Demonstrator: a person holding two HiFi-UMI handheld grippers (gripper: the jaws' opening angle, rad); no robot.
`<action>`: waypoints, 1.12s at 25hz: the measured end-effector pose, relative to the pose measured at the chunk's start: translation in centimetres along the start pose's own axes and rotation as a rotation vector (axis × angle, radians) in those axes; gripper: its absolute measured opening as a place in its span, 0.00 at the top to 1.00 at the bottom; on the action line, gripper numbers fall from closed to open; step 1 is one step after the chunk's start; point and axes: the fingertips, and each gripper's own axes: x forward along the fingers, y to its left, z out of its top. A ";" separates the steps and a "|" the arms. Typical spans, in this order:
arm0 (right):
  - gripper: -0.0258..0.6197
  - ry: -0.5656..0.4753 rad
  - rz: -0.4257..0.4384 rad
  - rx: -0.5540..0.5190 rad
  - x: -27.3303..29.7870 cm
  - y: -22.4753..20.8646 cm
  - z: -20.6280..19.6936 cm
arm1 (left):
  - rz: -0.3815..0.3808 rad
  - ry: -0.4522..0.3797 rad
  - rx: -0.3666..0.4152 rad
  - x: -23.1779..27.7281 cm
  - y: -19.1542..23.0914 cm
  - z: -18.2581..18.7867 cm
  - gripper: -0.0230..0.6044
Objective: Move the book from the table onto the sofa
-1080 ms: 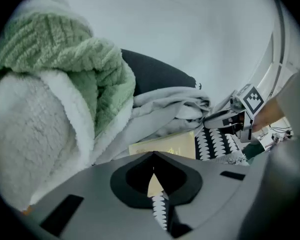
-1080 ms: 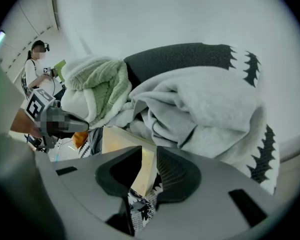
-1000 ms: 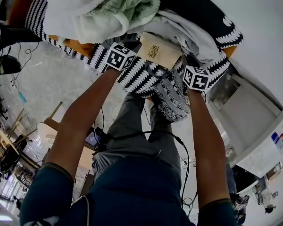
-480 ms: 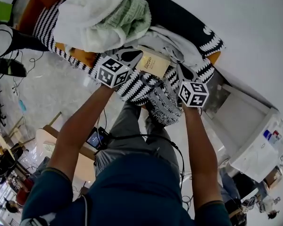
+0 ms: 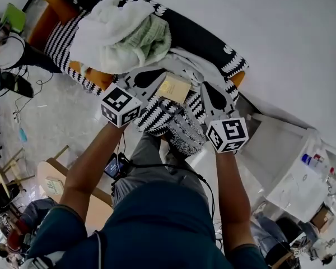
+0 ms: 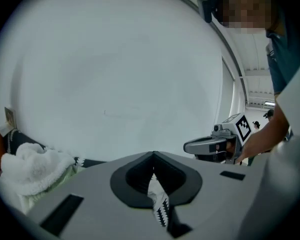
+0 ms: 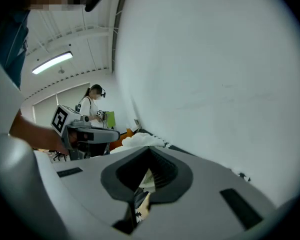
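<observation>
Site: a white wall (image 5: 280,38) runs behind a sofa (image 5: 201,38) with a black back and a black-and-white patterned cover.

Sofa, left part: a pile of white towelling (image 5: 109,29) with a pale green knit (image 5: 148,41) lying against its right side. At the near edge a fringed, patterned cloth (image 5: 182,133) hangs down over the front.

Right of the sofa: a white unit (image 5: 280,144), well apart from the book.

Operator: both forearms are stretched forward over the sofa, one tool in each hand.

Left gripper (image 6: 153,155): jaws pressed together with nothing pinched. Only a strip of the patterned cover shows through the slit behind the tips.

Right gripper (image 7: 150,149): jaws likewise pressed together and empty. A sliver of tan and patterned cloth shows through the slit.

Book (image 5: 175,87): tan cover, lying flat on the patterned seat of the sofa, just right of the pile. In the head view it lies between the two grippers, and neither holds it.

A second person (image 7: 94,104) stands far off in the right gripper view.
</observation>
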 end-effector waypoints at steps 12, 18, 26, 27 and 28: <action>0.94 -0.211 0.081 -0.249 -10.2 6.6 11.9 | 0.022 -0.220 0.198 -7.6 -8.3 12.6 0.96; 0.94 -0.301 0.101 -0.349 -15.0 10.1 16.5 | 0.053 -0.312 0.272 -12.6 -12.1 17.2 0.96; 0.94 -0.334 0.054 -0.374 -20.9 13.1 18.9 | 0.125 -0.397 0.331 -18.9 -15.7 20.3 0.96; 0.94 -0.337 0.050 -0.378 -21.5 13.3 19.0 | 0.130 -0.417 0.349 -19.7 -16.2 20.7 0.96; 0.94 -0.343 0.047 -0.380 -22.1 13.5 19.1 | 0.135 -0.433 0.366 -20.4 -16.6 21.1 0.96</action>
